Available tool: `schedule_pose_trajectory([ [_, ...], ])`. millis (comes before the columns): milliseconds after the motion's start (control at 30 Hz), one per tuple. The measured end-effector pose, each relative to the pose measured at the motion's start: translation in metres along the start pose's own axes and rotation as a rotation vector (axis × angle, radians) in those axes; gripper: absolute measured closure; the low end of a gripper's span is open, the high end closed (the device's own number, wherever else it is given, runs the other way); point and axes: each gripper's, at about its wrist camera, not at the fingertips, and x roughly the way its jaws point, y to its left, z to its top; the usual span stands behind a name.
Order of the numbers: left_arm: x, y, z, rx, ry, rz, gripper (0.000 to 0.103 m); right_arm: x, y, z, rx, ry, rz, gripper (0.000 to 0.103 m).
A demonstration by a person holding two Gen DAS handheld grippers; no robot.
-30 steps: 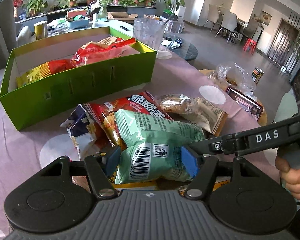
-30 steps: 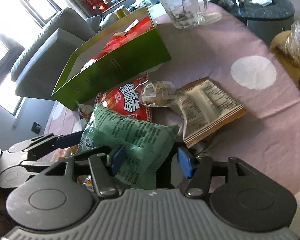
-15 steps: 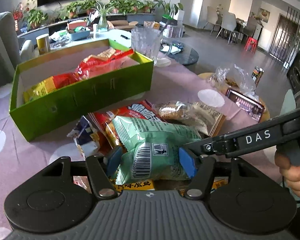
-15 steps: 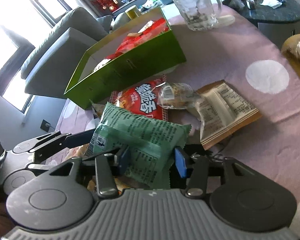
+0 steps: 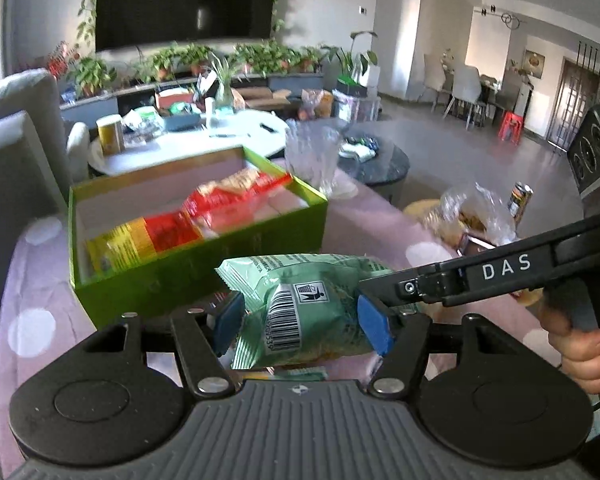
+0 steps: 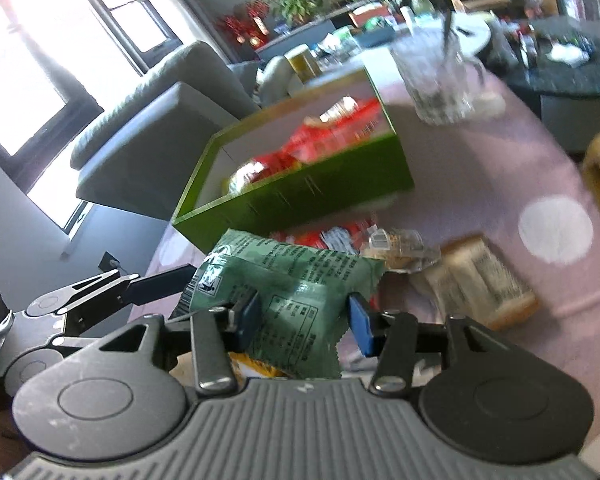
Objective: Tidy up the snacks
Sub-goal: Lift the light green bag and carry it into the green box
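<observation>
Snacks are being sorted into a green box (image 5: 204, 276). One green snack packet (image 5: 304, 304) is clamped at each end by the left gripper (image 5: 302, 326) and right gripper (image 6: 304, 320), raised clear of the remaining packets (image 6: 440, 268) on the pink cloth (image 6: 500, 168). Two grips likely keep the puffy bag steady for carrying toward the box just beyond.
</observation>
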Motion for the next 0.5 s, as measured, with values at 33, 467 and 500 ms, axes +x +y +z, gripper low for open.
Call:
schedule_pose_trajectory([
  [33,-0.001,0.002,0.003,0.002,-0.012,0.009,0.044,0.001,0.002,0.004,-0.012,-0.009,0.003,0.047],
  [467,-0.004,0.048,0.039,-0.032,-0.102,0.129,0.044,0.031,0.039,0.061,-0.137,-0.080,0.082,0.047],
  [500,-0.004,0.052,0.040,-0.036,-0.103,0.138,0.044,0.036,0.042,0.065,-0.143,-0.080,0.088,0.047],
])
